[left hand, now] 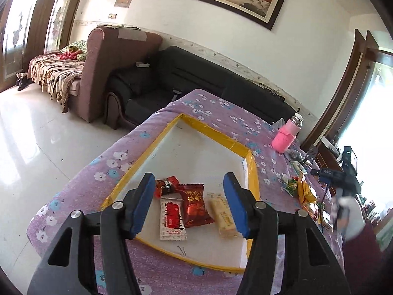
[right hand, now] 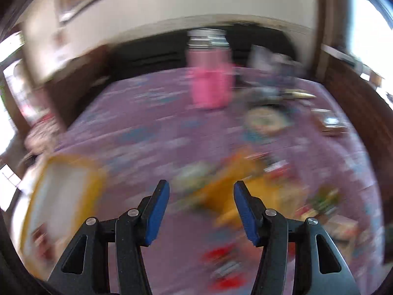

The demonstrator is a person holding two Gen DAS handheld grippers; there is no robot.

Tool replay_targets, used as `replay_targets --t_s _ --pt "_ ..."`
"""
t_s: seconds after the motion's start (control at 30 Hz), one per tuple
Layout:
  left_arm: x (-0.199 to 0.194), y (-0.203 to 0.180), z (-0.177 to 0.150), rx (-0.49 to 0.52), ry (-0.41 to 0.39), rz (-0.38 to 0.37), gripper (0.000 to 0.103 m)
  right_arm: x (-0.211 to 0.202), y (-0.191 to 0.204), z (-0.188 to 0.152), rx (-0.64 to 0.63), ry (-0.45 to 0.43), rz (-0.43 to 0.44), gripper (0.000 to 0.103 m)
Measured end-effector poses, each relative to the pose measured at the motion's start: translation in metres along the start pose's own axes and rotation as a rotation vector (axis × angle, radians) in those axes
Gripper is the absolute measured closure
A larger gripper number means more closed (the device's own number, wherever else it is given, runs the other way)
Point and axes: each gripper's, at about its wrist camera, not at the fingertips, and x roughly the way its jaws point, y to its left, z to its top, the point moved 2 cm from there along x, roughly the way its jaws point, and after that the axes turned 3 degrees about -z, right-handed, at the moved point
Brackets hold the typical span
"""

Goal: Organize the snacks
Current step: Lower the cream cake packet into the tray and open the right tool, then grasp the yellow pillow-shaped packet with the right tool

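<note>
A white tray with a yellow rim [left hand: 253,172] lies on the purple flowered table. In it lie a white-and-red packet [left hand: 172,218], a dark red packet [left hand: 196,204], a small red packet [left hand: 167,184] and a pale wafer bar [left hand: 224,216]. My left gripper [left hand: 189,204] is open and empty above these snacks. My right gripper [right hand: 201,211] is open and empty above a blurred pile of loose snacks, with a yellow packet [right hand: 221,194] between its fingers. The right wrist view is motion-blurred; the tray [right hand: 95,179] shows at its left.
A pink bottle [left hand: 286,132] [right hand: 208,83] stands at the table's far side. Loose snacks [left hand: 304,191] lie right of the tray. A camera on a stand [left hand: 343,174] is at the right edge. A black sofa [left hand: 186,73] is behind the table.
</note>
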Motion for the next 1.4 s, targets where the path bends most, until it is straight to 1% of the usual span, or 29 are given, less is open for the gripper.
replay_targets --t_s 0.07,0.13,0.2,0.23,0.27,0.3,0.33,0.4,0.47,0.5,0.57,0.6,0.67,0.7,0.8,0.87,0.9,0.93,1.03,1.1,1.17,1.2,1.27,1.3,1.33,1.37,1.4 --pt "0.001 -0.006 0.001 0.015 0.001 0.006 0.046 0.026 -0.029 0.014 0.046 0.032 -0.039 0.046" --pt "0.002 -0.012 0.002 0.028 -0.001 0.012 0.046 0.055 -0.048 0.022 0.102 0.076 -0.046 0.046" --pt "0.005 -0.019 0.004 0.037 0.002 0.013 0.046 0.08 -0.053 0.023 0.101 0.118 -0.046 0.048" --pt "0.007 -0.023 0.004 0.045 0.008 0.014 0.046 0.089 -0.051 0.021 0.083 0.136 -0.022 0.051" --pt "0.009 -0.026 0.004 0.05 0.011 0.013 0.046 0.092 -0.049 0.019 0.076 0.141 0.007 0.052" --pt "0.011 -0.029 0.004 0.057 0.014 0.012 0.046 0.092 -0.044 0.015 0.076 0.162 0.063 0.05" --pt "0.013 -0.033 0.004 0.062 0.016 0.009 0.046 0.09 -0.038 0.009 0.072 0.182 0.095 0.053" --pt "0.017 -0.041 0.003 0.079 0.024 -0.006 0.046 0.085 -0.02 -0.01 0.036 0.269 0.208 0.056" --pt "0.02 -0.052 0.001 0.105 0.034 -0.02 0.046 0.065 -0.008 -0.03 0.002 0.294 0.29 0.055" --pt "0.022 -0.057 0.0 0.118 0.041 -0.028 0.046 0.054 -0.005 -0.042 -0.012 0.317 0.348 0.055" --pt "0.023 -0.066 -0.003 0.138 0.05 -0.047 0.046 0.033 -0.006 -0.055 -0.023 0.315 0.422 0.058" --pt "0.024 -0.071 -0.004 0.148 0.054 -0.054 0.046 0.016 -0.012 -0.059 -0.018 0.276 0.443 0.055" --pt "0.024 -0.079 -0.009 0.17 0.067 -0.076 0.046 -0.009 -0.032 -0.062 0.009 0.189 0.435 0.054" --pt "0.025 -0.084 -0.011 0.18 0.074 -0.082 0.046 -0.017 -0.043 -0.066 0.017 0.161 0.423 0.051" --pt "0.034 -0.103 -0.02 0.208 0.11 -0.108 0.045 -0.031 -0.063 -0.079 0.002 0.118 0.358 0.047" --pt "0.035 -0.117 -0.027 0.226 0.128 -0.131 0.045 -0.03 -0.067 -0.096 -0.018 0.13 0.304 0.046" --pt "0.036 -0.125 -0.03 0.243 0.136 -0.138 0.045 -0.031 -0.072 -0.104 0.005 0.139 0.282 0.046" --pt "0.037 -0.132 -0.033 0.261 0.143 -0.14 0.045 -0.026 -0.077 -0.108 0.039 0.147 0.28 0.044" --pt "0.039 -0.154 -0.044 0.31 0.168 -0.153 0.045 -0.006 -0.087 -0.117 0.168 0.196 0.304 0.043" --pt "0.038 -0.164 -0.049 0.336 0.176 -0.157 0.045 0.003 -0.085 -0.116 0.211 0.2 0.302 0.043" --pt "0.039 -0.176 -0.054 0.369 0.189 -0.16 0.043 0.01 -0.076 -0.11 0.206 0.185 0.268 0.04" --pt "0.041 -0.182 -0.057 0.386 0.197 -0.161 0.043 0.014 -0.072 -0.107 0.201 0.183 0.243 0.037" --pt "0.049 -0.195 -0.06 0.413 0.216 -0.165 0.038 0.023 -0.066 -0.105 0.181 0.19 0.206 0.037" --pt "0.055 -0.201 -0.061 0.426 0.228 -0.17 0.037 0.024 -0.062 -0.105 0.151 0.177 0.18 0.041" --pt "0.064 -0.209 -0.063 0.44 0.246 -0.175 0.036 0.024 -0.058 -0.106 0.126 0.171 0.16 0.055" --pt "0.072 -0.214 -0.064 0.449 0.259 -0.173 0.036 0.025 -0.056 -0.107 0.097 0.169 0.146 0.057" --pt "0.082 -0.219 -0.065 0.46 0.273 -0.168 0.036 0.023 -0.056 -0.109 0.087 0.164 0.15 0.057"
